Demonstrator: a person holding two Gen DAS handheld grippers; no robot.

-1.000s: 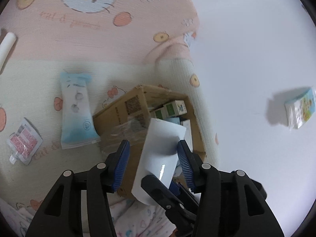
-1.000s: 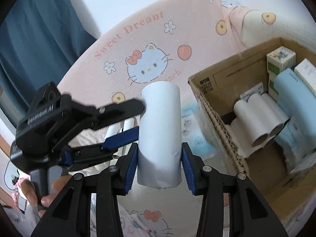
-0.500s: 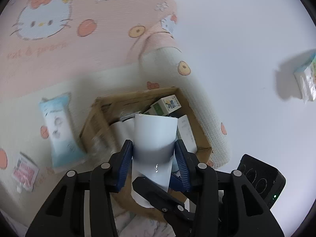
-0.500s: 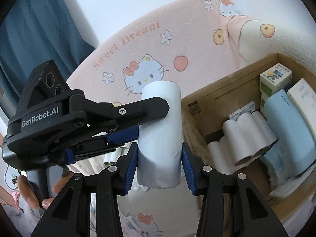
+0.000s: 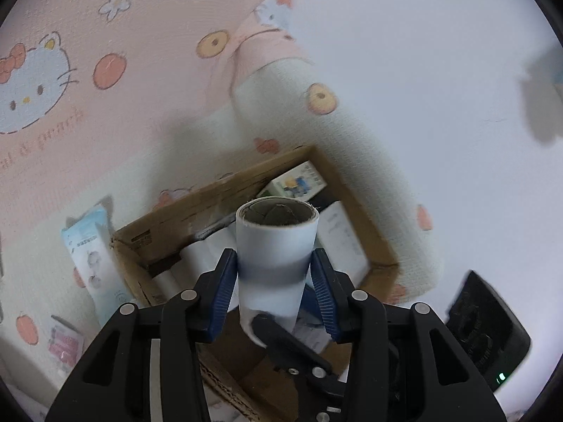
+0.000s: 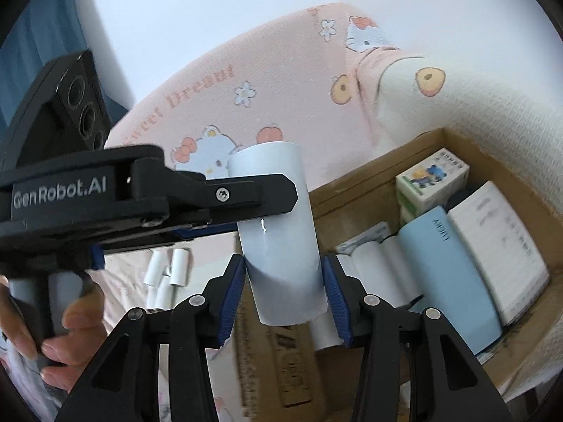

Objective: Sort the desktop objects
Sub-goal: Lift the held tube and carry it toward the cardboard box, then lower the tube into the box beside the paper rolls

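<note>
Both grippers hold one white paper roll [image 5: 274, 249] above an open cardboard box [image 5: 355, 190]. My left gripper [image 5: 272, 274] is shut on the roll's middle; its open cardboard end faces the camera. My right gripper [image 6: 283, 281] is shut on the same roll [image 6: 278, 232] at its lower part, with the left gripper's finger [image 6: 246, 193] crossing it higher up. The box [image 6: 355, 183] holds several white rolls [image 6: 366, 263], a light blue pack [image 6: 447, 263], a white pack and a small green-and-white carton [image 6: 429, 179].
A pink and cream cartoon-cat cloth [image 5: 105, 70] covers the surface. A blue wipes pack [image 5: 93, 260] and a pink sachet [image 5: 65, 346] lie left of the box. Loose white rolls [image 6: 165, 274] lie on the cloth. A black device [image 5: 489, 334] sits at the right.
Both grippers carried the roll toward the box and over it. The left view now looks down the roll's open end, with the box below it.
</note>
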